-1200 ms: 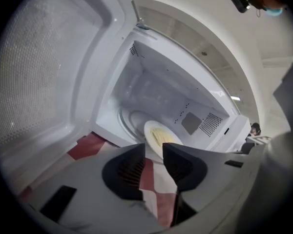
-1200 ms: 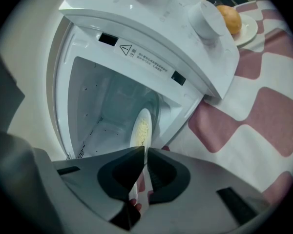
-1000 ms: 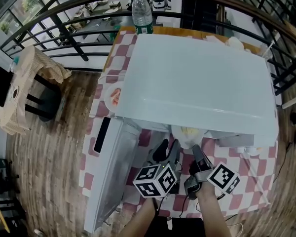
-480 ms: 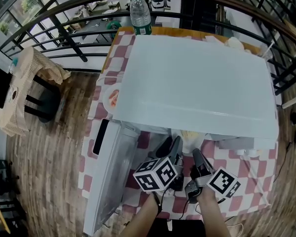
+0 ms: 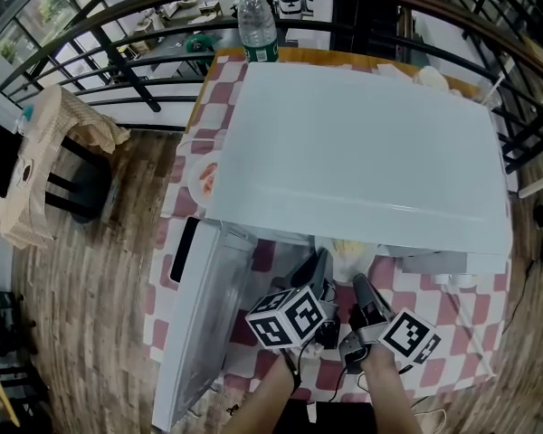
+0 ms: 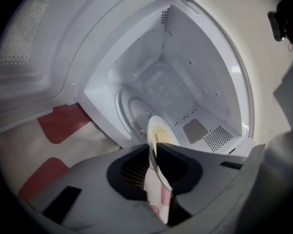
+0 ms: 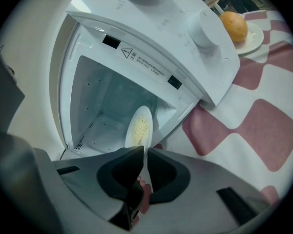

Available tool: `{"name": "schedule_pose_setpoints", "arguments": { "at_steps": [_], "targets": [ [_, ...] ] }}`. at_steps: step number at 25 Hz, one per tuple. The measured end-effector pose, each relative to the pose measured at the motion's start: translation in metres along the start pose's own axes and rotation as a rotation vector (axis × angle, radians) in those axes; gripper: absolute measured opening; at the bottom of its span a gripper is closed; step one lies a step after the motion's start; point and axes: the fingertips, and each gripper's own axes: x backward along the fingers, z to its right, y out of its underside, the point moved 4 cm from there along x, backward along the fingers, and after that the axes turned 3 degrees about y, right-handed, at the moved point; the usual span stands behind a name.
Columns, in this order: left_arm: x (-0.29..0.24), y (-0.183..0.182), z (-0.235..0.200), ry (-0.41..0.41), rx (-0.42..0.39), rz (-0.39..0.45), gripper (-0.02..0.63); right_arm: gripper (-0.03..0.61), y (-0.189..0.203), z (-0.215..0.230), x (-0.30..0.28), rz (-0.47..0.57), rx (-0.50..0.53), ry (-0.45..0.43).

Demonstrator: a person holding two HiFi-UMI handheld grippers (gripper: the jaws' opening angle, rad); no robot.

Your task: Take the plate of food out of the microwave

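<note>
the smooth round white plate of pale yellow food (image 6: 160, 133) sits at the mouth of the glossy white boxy microwave (image 5: 362, 134). the left gripper (image 6: 153, 149) has just been closing its fingers onto the thin rim; the right gripper (image 7: 144, 151) clamps the opposite edge. a red-and-white checked cloth (image 5: 457, 351) covers the bench, over a wood-plank floor (image 5: 90, 287).
</note>
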Motion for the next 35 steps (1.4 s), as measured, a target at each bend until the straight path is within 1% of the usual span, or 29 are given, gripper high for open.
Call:
{"name": "schedule_pose_setpoints", "arguments": {
  "at_steps": [2, 5, 8, 11, 14, 19, 20, 22, 23, 26, 30, 35],
  "targets": [
    [0.001, 0.001, -0.001, 0.018, 0.035, 0.007, 0.054, 0.031, 0.000, 0.001, 0.000, -0.001, 0.006, 0.000],
    [0.003, 0.002, -0.001, 0.027, 0.040, 0.006, 0.057, 0.031, -0.001, -0.001, -0.001, 0.008, 0.013, -0.024],
    [0.005, 0.004, 0.000, 0.039, 0.048, 0.006, 0.060, 0.031, -0.001, -0.001, 0.002, 0.018, 0.011, -0.020],
    [0.010, 0.006, 0.000, 0.042, 0.039, 0.016, 0.061, 0.031, 0.001, 0.000, 0.005, 0.019, 0.021, -0.015],
    [0.014, 0.006, 0.004, 0.051, 0.015, 0.023, 0.061, 0.034, 0.003, -0.003, 0.007, 0.028, 0.040, -0.038],
    [0.020, 0.006, 0.012, 0.077, -0.008, 0.036, 0.061, 0.037, 0.007, 0.000, 0.017, 0.045, 0.017, -0.005],
    [0.021, 0.006, 0.013, 0.082, -0.008, 0.040, 0.061, 0.037, 0.007, -0.002, 0.019, 0.048, 0.012, -0.010],
    [0.025, 0.007, 0.014, 0.089, -0.004, 0.046, 0.061, 0.037, 0.006, -0.012, 0.018, 0.060, 0.030, -0.091],
    [0.027, 0.007, 0.014, 0.091, -0.001, 0.049, 0.061, 0.037, 0.006, -0.016, 0.017, 0.064, 0.044, -0.116],
    [0.035, 0.009, 0.015, 0.098, 0.005, 0.055, 0.061, 0.037, 0.010, -0.015, 0.024, 0.068, 0.062, -0.099],
    [0.045, 0.010, 0.019, 0.114, 0.005, 0.060, 0.061, 0.037, 0.016, -0.027, 0.031, 0.087, 0.062, -0.163],
    [0.059, 0.013, 0.025, 0.131, 0.011, 0.060, 0.067, 0.036, 0.021, -0.034, 0.045, 0.115, 0.078, -0.178]
  ]
}}
